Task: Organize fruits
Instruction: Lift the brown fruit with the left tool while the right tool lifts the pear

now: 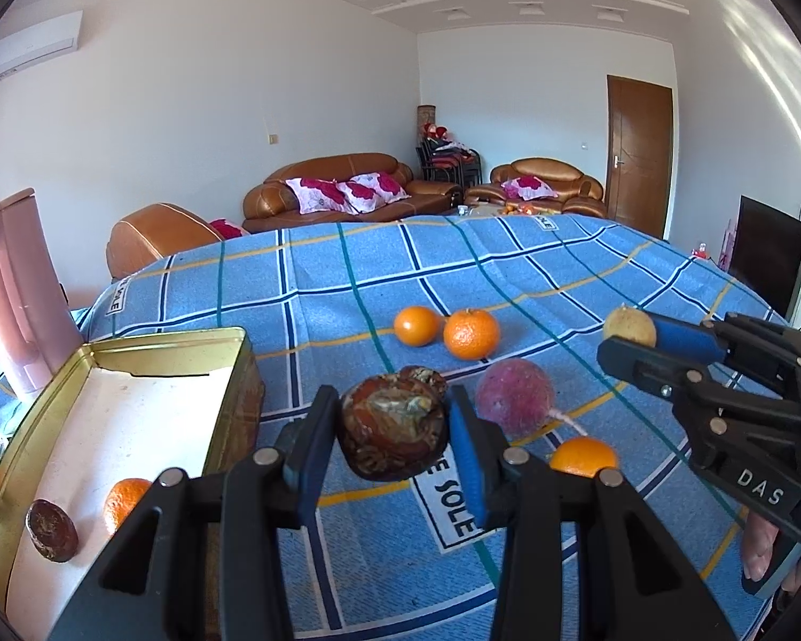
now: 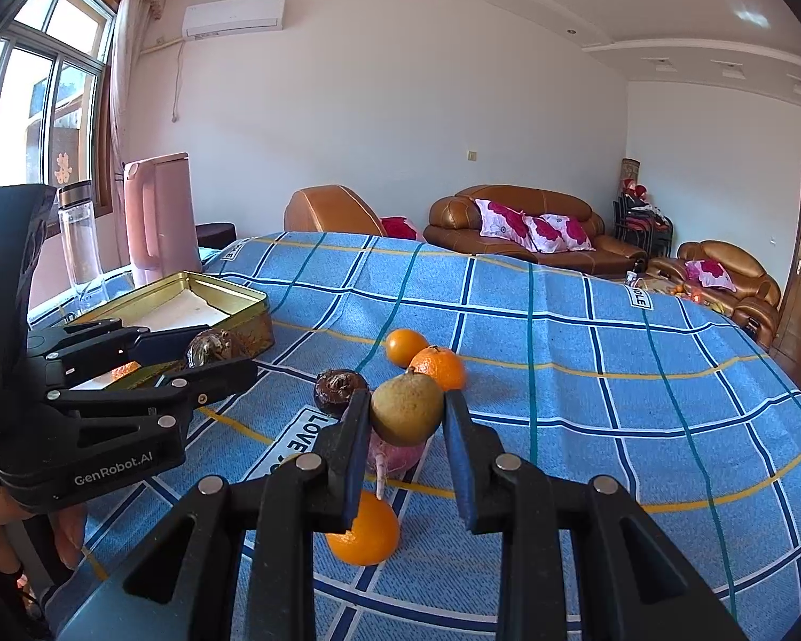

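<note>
My left gripper (image 1: 392, 427) is shut on a dark brown wrinkled fruit (image 1: 392, 430) and holds it above the blue checked cloth, right of the gold tin (image 1: 133, 352). The tin holds an orange (image 1: 125, 502) and another dark brown fruit (image 1: 50, 530). My right gripper (image 2: 406, 419) is shut on a yellow-green pear-like fruit (image 2: 407, 407) above the cloth; it also shows in the left wrist view (image 1: 629, 327). On the cloth lie two oranges (image 1: 443, 328), a purple-red round fruit (image 1: 513, 396), a near orange (image 1: 583, 456) and a dark brown fruit (image 2: 339, 391).
A pink kettle (image 2: 157, 213) and a clear bottle (image 2: 80, 237) stand behind the tin near the table's left edge. The blue cloth (image 1: 507, 278) stretches far back. Brown sofas (image 1: 347, 189) stand beyond the table.
</note>
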